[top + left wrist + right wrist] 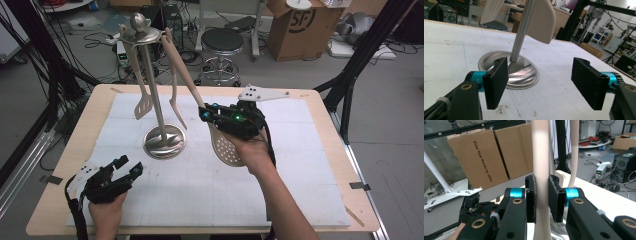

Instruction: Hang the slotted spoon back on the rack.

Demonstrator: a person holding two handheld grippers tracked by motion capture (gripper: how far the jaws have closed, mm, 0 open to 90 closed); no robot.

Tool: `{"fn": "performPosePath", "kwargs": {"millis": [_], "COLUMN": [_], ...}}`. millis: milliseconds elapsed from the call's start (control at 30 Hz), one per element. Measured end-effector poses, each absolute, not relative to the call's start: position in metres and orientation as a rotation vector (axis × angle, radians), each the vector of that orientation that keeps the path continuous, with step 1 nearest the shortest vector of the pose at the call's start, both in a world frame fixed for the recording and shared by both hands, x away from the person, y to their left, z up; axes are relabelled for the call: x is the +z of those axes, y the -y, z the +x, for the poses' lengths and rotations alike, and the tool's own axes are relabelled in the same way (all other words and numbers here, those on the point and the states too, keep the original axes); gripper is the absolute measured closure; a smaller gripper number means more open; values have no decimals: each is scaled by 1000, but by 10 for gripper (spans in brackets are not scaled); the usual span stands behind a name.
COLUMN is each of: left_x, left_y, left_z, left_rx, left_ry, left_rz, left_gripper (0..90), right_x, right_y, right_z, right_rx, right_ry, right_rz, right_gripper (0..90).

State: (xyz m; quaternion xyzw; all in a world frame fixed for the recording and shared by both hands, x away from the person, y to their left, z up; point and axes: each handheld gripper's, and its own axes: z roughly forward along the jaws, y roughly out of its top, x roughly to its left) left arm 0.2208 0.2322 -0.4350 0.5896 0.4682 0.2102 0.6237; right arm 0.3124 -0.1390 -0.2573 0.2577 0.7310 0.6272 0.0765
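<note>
A steel utensil stand (164,141) rises from the white mat, with a slotted turner (144,105) and a second beige utensil (176,105) hanging from its top. My right gripper (207,114) is shut on the handle of a beige perforated skimmer (226,147), whose head points down toward me while its handle slants up to the stand's top. In the right gripper view the pads (531,197) clamp that handle (540,150). My left gripper (127,166) rests low at the mat's near left, open and empty. The left gripper (541,82) faces the stand's base (524,72).
The white mat (200,190) covers most of the wooden table (75,150). Beyond the table's far edge stand a round stool (221,42) and a cardboard box (300,27). Black frame posts (357,55) flank the table, and cables lie on the floor.
</note>
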Motion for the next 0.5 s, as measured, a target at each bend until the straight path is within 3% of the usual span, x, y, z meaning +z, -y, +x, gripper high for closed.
{"fn": "performPosePath", "kwargs": {"millis": [500], "left_x": [-435], "left_y": [-232], "left_z": [220], "left_rx": [482], "left_ry": [-1075], "left_rz": [1360], "left_gripper": [307], "right_x": [-262], "right_y": [128], "right_z": [320], "right_rx": [1778], "right_ry": [-2247], "right_rz": [770], "right_gripper": [788]}}
